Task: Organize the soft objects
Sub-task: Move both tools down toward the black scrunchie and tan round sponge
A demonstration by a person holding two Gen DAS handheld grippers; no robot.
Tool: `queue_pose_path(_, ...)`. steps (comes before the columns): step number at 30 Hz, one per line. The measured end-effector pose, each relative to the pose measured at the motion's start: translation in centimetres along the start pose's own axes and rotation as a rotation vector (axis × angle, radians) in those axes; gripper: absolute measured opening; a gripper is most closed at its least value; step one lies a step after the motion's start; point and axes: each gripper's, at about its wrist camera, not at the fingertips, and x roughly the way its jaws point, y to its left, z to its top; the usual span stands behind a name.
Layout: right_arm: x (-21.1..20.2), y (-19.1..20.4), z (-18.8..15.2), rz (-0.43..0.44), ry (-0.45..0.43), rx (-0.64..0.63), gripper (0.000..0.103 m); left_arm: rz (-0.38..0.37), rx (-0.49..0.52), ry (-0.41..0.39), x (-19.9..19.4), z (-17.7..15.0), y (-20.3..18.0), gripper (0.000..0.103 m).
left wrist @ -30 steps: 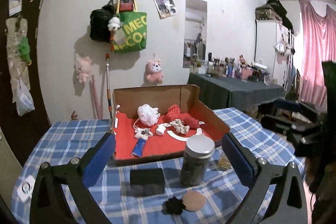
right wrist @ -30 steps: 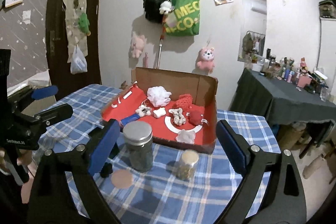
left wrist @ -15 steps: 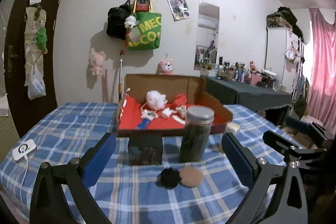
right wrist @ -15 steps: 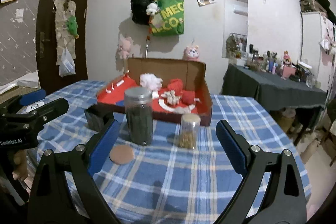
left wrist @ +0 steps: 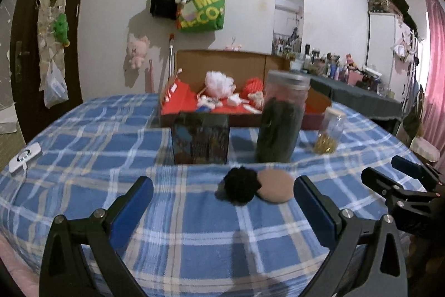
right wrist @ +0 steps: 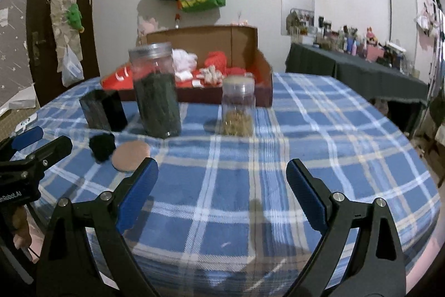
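Both grippers have dropped low toward the near table edge; the left gripper (left wrist: pixel 222 202) and right gripper (right wrist: pixel 222 185) gape wide, holding nothing. The black pom-pom (left wrist: pixel 240 188) lies at twelve o'clock of the left one, touching the tan disc (left wrist: pixel 275 189), so pickup looks next.

Blue plaid table (right wrist: pixel 319 130) with cardboard box (right wrist: pixel 242 46), two jars (right wrist: pixel 155 91), black pompom (left wrist: pixel 240 185), tan puff (left wrist: pixel 275 185).

My left gripper (left wrist: pixel 222 196): matte black angular frame, blue rectangular finger pads (left wrist: pixel 130 202), silver round screws on each arm. My right gripper (right wrist: pixel 222 180): identical build; white lettering marks the left unit's body at nine o'clock.
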Motion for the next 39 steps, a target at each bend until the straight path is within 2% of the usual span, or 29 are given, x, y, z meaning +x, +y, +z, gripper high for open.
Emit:
queue_pose_path(10,1.6,0.2,-1.2,-0.004,0.047,-0.006,0.094,0.019,-0.028,0.084,2.8,-1.9,0.7,0.103)
queue_pose_path(21,2.5,0.4,-1.1,0.035,0.078,-0.002,0.094,0.012,-0.036,0.103,3.4,-2.0,1.0,0.103)
queue_pose_path(25,3.3,0.9,-0.4,0.101,0.106,-0.014,0.094,-0.01,-0.031,0.12,3.7,-1.5,1.3,0.103)
queue_pose_path(29,4.4,1.7,0.7,0.217,0.163,-0.04,0.094,-0.048,-0.023,0.145,4.3,-0.6,1.7,0.102)
queue_pose_path(32,5.5,2.3,1.5,0.288,0.211,-0.065,0.094,-0.078,-0.004,0.176,5.0,0.1,1.8,0.091)
queue_pose_path(35,6.7,2.9,2.2,0.369,0.265,-0.084,0.094,-0.114,0.027,0.219,5.9,0.6,1.9,0.085)
queue_pose_path(39,7.9,4.5,2.7,0.414,0.315,-0.155,0.094,-0.164,0.04,0.261,6.9,1.1,2.0,0.072)
